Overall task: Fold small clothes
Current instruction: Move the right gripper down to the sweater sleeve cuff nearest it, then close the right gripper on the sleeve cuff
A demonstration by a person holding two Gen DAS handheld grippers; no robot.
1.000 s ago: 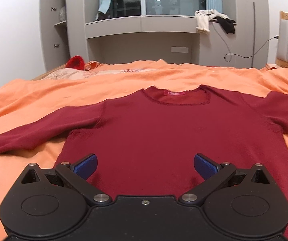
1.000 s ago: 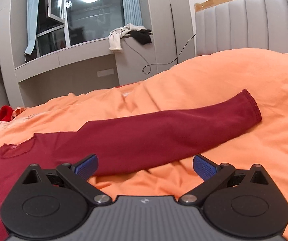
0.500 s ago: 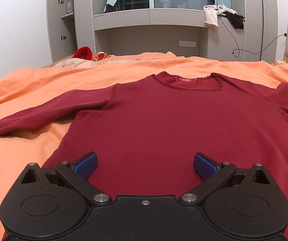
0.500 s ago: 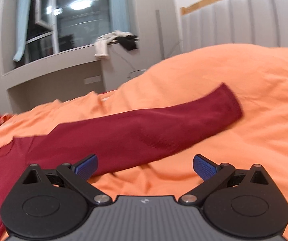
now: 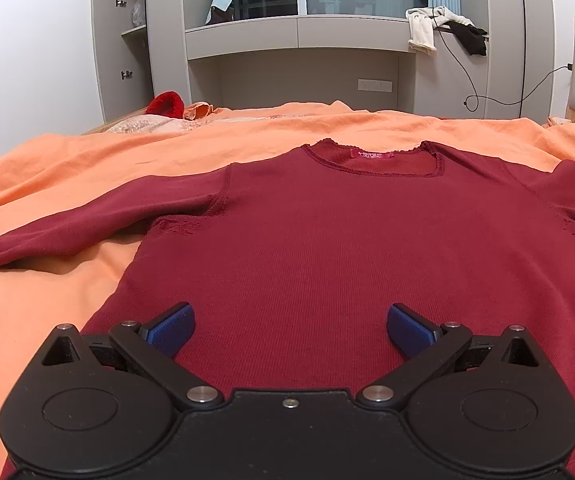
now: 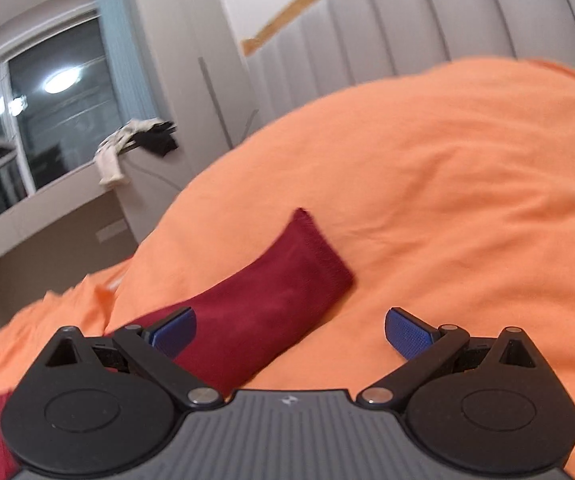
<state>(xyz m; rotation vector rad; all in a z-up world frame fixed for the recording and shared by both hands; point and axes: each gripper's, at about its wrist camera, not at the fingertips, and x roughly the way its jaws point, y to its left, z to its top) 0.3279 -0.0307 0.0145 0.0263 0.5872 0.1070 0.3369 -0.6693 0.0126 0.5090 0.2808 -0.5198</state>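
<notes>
A dark red long-sleeved top lies flat on the orange bedsheet, neck away from me and both sleeves spread out. My left gripper hovers open over the lower part of its body, blue pads empty. In the right wrist view, the top's right sleeve runs up to its cuff on the orange bedding. My right gripper is open just short of that cuff, tilted, with nothing between its fingers.
A grey wall unit with a window stands beyond the bed, with white and black clothes draped on its ledge. A red item lies at the far left of the bed. A padded headboard rises on the right.
The right gripper has swung right and closer along the sleeve toward its cuff, with the view now tilted and blurred. The left gripper has edged a little over the top's body. Both stayed open.
</notes>
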